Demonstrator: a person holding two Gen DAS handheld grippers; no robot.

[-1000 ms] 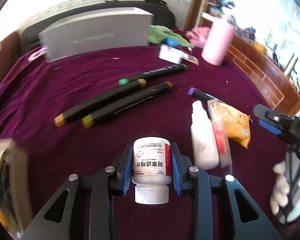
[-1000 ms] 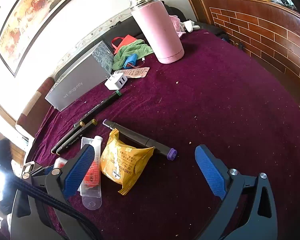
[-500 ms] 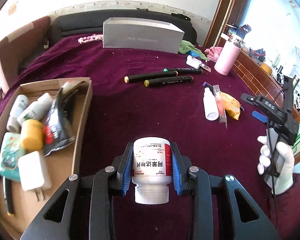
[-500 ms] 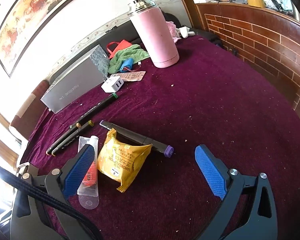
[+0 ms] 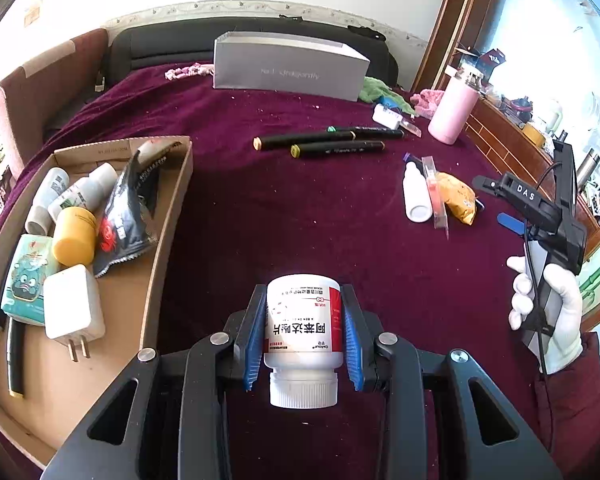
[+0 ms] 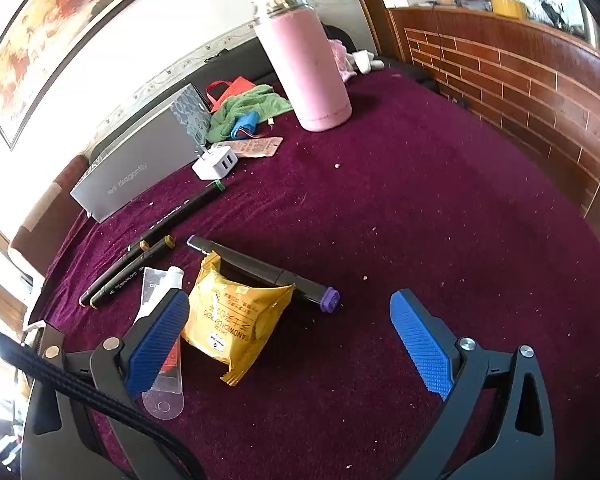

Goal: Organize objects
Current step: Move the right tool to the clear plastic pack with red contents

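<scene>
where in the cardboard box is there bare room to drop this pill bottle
The near right part of the cardboard box floor is bare, bordered by the white charger and the right wall. The far half is crowded: small bottles, the yellow jar, the black pouch. The left gripper holds the pill bottle beside the box.

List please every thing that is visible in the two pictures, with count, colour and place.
pill bottle: 1, white, between left gripper's pads
cardboard tray: 1, brown, left, holding bottles, charger, packets
markers: 4, black, on cloth
snack packet: 1, yellow, beside purple-capped marker
thermos: 1, pink, far side
grey box: 1, far side
left gripper: shut on bottle
right gripper: open, above cloth
</scene>
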